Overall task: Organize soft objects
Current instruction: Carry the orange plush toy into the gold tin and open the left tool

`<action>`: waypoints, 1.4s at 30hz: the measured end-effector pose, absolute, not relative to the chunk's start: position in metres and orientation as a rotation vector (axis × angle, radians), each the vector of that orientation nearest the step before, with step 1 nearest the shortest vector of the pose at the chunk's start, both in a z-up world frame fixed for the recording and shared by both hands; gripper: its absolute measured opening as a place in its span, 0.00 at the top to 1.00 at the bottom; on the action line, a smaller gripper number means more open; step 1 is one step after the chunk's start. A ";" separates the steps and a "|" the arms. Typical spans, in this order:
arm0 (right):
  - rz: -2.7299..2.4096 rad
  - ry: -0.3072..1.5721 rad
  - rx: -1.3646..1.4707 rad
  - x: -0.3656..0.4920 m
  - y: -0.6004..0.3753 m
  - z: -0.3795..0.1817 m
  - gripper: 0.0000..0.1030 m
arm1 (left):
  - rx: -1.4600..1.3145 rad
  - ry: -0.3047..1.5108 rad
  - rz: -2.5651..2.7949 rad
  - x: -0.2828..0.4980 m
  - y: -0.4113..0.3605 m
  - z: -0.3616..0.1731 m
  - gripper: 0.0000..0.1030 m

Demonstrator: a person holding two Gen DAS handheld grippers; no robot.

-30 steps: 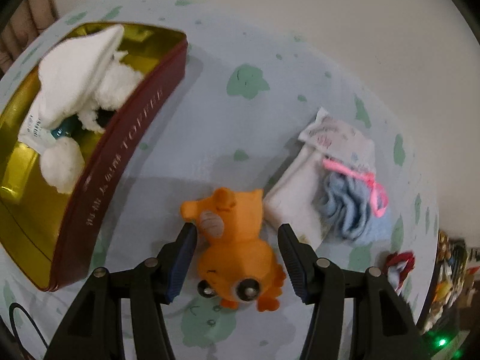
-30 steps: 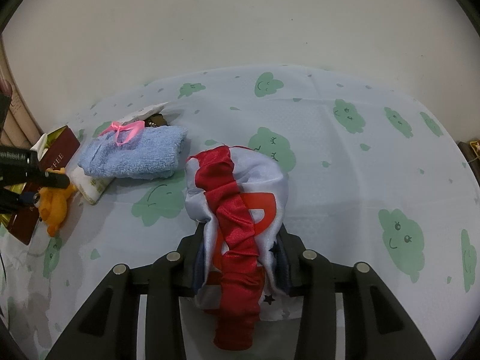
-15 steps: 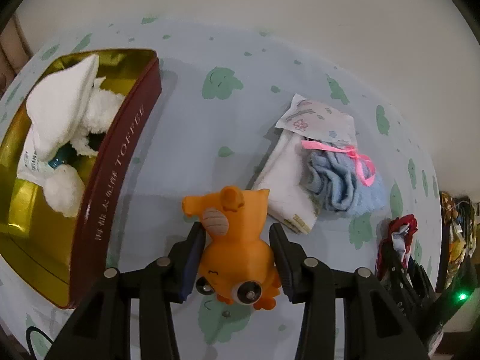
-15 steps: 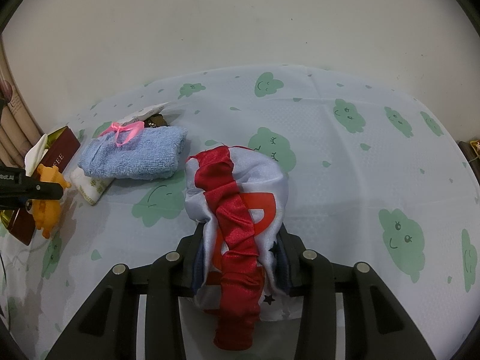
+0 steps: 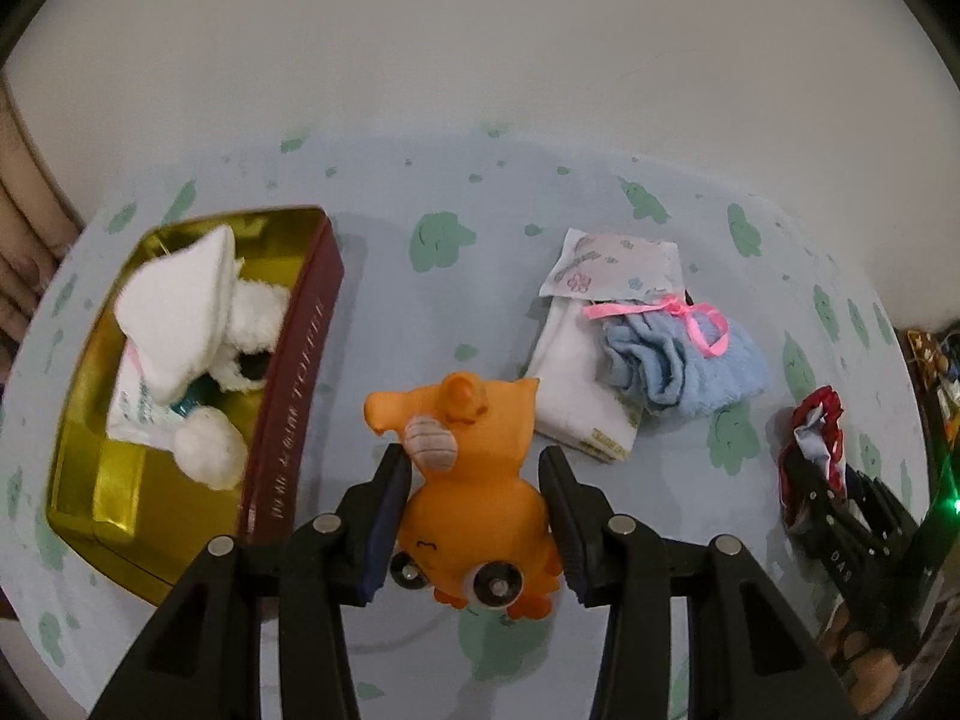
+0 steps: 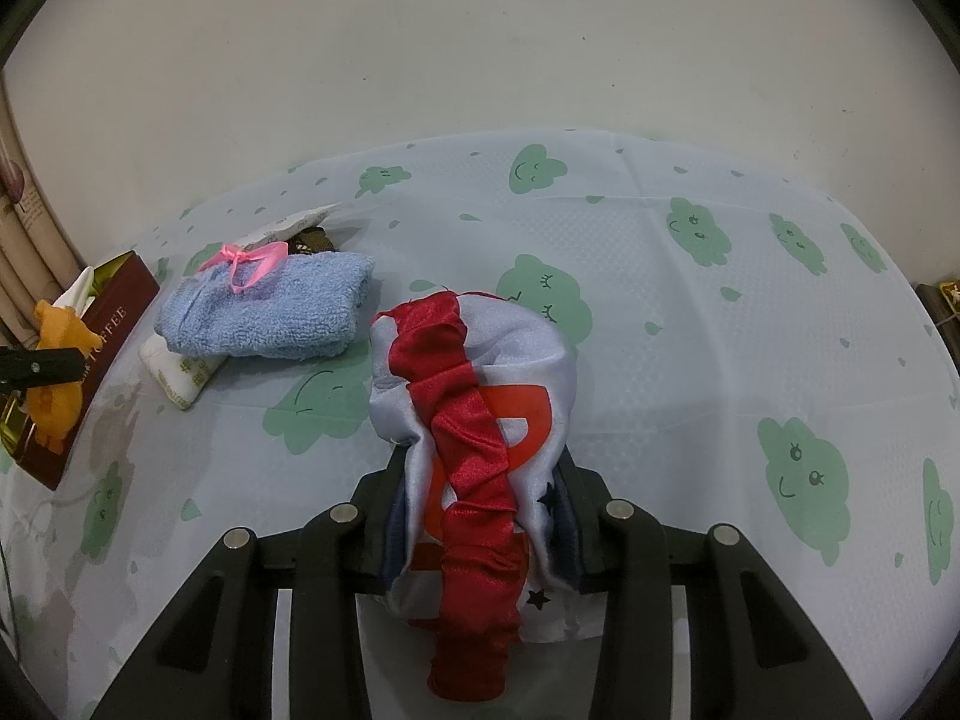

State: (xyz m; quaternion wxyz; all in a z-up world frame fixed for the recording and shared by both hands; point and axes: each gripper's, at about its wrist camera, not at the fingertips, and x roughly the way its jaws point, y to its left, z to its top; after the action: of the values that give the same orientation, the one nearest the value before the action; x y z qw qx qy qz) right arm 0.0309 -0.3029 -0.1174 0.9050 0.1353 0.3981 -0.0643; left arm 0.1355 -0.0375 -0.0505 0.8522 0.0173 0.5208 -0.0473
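- The left gripper (image 5: 477,516) has its jaws pinching the orange toy (image 5: 474,480), which hangs head-down above the bench (image 5: 384,312), just beside the tin's (image 5: 294,420) red long side.
- Its jaws have just been closing, with the toy between them.
- The gold-lined tin sits near the bench's left edge, holding white soft pieces (image 5: 180,312).
- The right gripper (image 6: 480,516) has its jaws clamped on a red and white satin cloth (image 6: 474,420).
- A blue towel (image 6: 270,312) with a pink ribbon (image 6: 249,258) lies on a white folded cloth (image 6: 180,375), between the 2 grippers.
- Open bench spreads right of the satin cloth, out to the far edge.
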 end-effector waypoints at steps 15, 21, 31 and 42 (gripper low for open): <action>-0.135 0.823 0.277 0.031 -0.302 -0.118 0.63 | 0.074 0.991 -0.033 0.130 0.011 -0.003 0.56; -0.135 0.823 0.277 0.031 -0.302 -0.118 0.63 | 0.073 0.967 0.053 0.136 0.056 0.011 0.56; -0.137 0.826 0.269 0.031 -0.302 -0.118 0.62 | 0.086 1.013 0.155 0.146 0.123 -0.005 0.56; -0.139 0.829 0.257 0.032 -0.301 -0.118 0.61 | 0.103 1.108 0.164 0.150 0.150 -0.049 0.56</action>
State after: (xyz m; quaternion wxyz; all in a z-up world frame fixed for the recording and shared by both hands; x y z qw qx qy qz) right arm 0.0321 -0.3013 -0.1183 0.9049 0.1244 0.4013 -0.0674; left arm 0.1498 0.1505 -0.0489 0.8461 0.0489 0.5251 0.0778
